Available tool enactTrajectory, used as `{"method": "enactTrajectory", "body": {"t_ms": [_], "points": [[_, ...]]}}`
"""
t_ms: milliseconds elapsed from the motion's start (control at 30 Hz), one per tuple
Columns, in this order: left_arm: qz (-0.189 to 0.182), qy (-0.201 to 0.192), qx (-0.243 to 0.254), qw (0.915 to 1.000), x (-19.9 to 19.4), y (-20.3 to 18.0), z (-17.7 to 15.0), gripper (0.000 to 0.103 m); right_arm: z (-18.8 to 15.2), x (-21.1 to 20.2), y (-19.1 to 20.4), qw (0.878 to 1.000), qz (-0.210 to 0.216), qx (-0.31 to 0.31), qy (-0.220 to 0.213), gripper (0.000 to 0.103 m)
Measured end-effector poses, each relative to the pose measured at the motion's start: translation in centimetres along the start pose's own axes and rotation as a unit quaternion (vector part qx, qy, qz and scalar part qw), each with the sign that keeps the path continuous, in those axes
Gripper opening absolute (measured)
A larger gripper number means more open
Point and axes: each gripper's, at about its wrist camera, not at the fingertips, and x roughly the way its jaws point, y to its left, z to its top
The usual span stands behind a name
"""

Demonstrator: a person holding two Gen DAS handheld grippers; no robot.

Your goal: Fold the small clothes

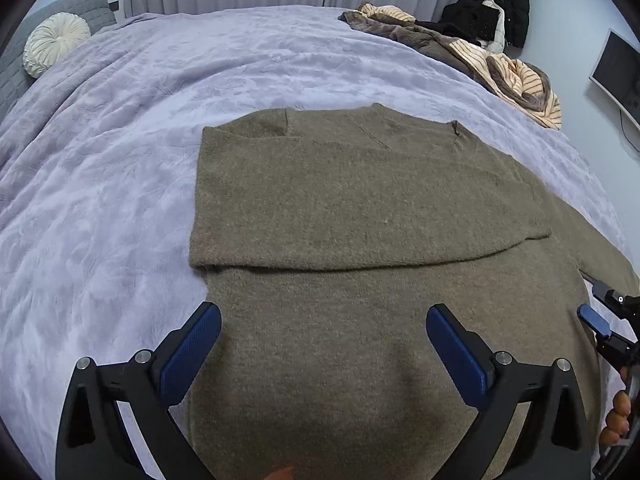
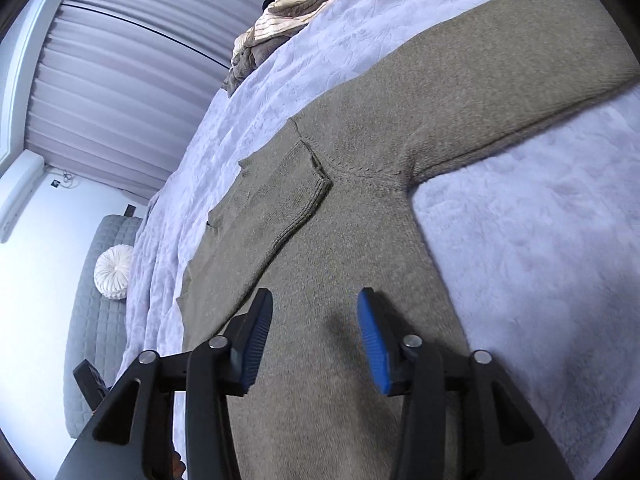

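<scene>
Left gripper [image 1: 323, 332]: your jaws stand wide apart above the sweater's lower body, nothing between the blue pads.
Right gripper [image 2: 315, 320]: your jaws are partly apart over the knit, gripping nothing.
Sweater [image 1: 360, 208]: olive-brown knit lying flat on the bed, one sleeve folded across the chest, the other sleeve [image 2: 500, 80] stretched out to the side.
Blanket [image 1: 120, 160]: lavender plush, under the sweater.
Striped garment pile [image 1: 500, 64]: far corner of the bed.
Round cushion [image 1: 54, 42]: far left, against a grey headboard.
</scene>
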Motion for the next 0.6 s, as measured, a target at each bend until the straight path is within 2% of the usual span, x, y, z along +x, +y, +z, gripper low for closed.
{"method": "enactTrajectory", "body": {"t_ms": [67,167,333,467,600], "points": [[0.004,0.018,-0.009,0.9998,0.3,-0.3,-0.6,0.103,0.1,-0.8,-0.5,1.000,0.004,0.006,-0.005,0.053],[-0.009,0.052,-0.021,0.9984,1.0,-0.8,-1.5,0.103,0.6,-2.5,-1.8,1.000,0.004,0.014,-0.021,0.053],[-0.021,0.054,-0.024,0.9980,0.5,-3.3,-2.5,0.103,2.4,-6.8,-5.8,0.996,-0.022,0.052,-0.074,0.053],[-0.041,0.048,-0.004,0.9980,0.0,-6.6,-2.4,0.103,4.8,-11.5,-10.5,0.982,-0.064,0.109,-0.141,0.053],[-0.073,0.040,0.007,0.9965,-0.4,-9.8,-2.3,0.103,6.9,-15.1,-14.5,0.964,-0.067,0.170,-0.191,0.053]]}}
